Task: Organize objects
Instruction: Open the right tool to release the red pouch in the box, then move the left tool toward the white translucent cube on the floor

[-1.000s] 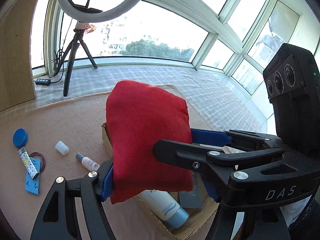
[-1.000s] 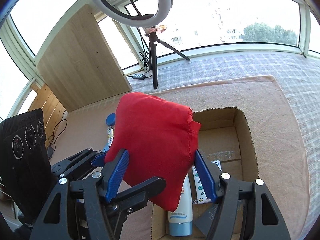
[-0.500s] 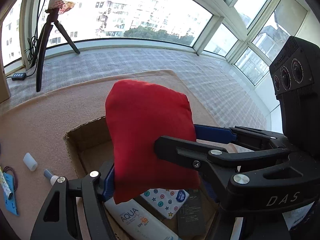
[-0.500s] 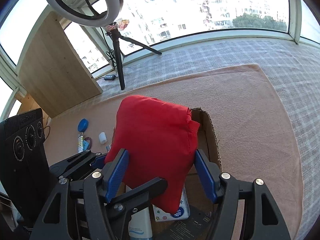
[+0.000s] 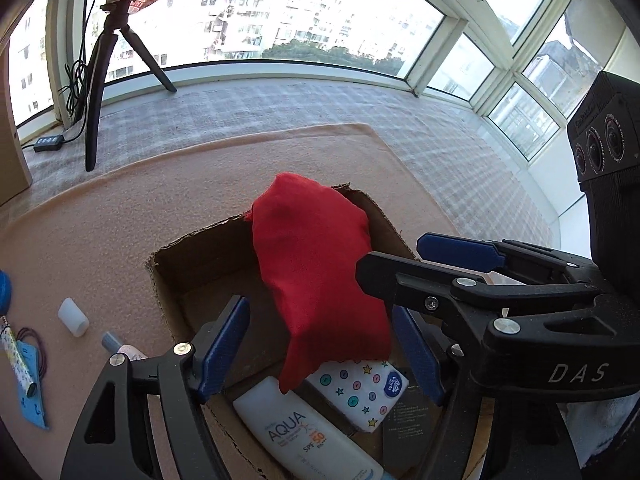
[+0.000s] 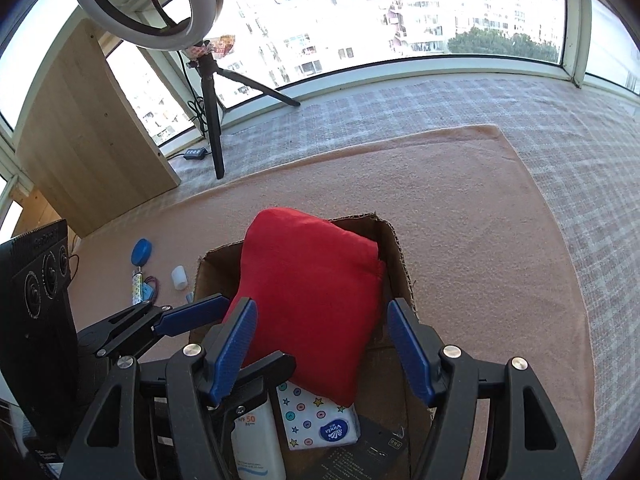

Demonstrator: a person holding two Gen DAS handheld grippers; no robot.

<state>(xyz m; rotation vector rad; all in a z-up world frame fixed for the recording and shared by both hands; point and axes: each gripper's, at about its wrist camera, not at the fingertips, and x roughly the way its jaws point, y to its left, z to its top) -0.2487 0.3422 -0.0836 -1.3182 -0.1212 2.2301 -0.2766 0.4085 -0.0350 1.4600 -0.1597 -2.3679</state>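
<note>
A red cloth pouch (image 5: 316, 276) (image 6: 312, 304) lies in the open cardboard box (image 5: 192, 256) (image 6: 218, 276), leaning on its far right wall. Its lower end rests on a star-patterned tissue pack (image 5: 360, 392) (image 6: 316, 420). A white AQUA sunscreen tube (image 5: 304, 432) (image 6: 256, 440) and a dark booklet (image 5: 412, 420) (image 6: 368, 452) are also in the box. My left gripper (image 5: 320, 348) hangs open over the box, its blue pads either side of the pouch's lower end. My right gripper (image 6: 322, 344) is open too, straddling the pouch without squeezing it.
On the pink mat left of the box lie a white cap (image 5: 73, 317) (image 6: 179, 277), a small bottle (image 5: 120, 346), a patterned tube (image 5: 18, 356) (image 6: 137, 288) and a blue lid (image 6: 142, 251). A ring-light tripod (image 5: 100, 68) (image 6: 212, 120) and wooden board (image 6: 88, 136) stand behind.
Both grippers carried the red pouch over the box, then opened. The pouch has dropped out of their grasp and now rests in the box.
</note>
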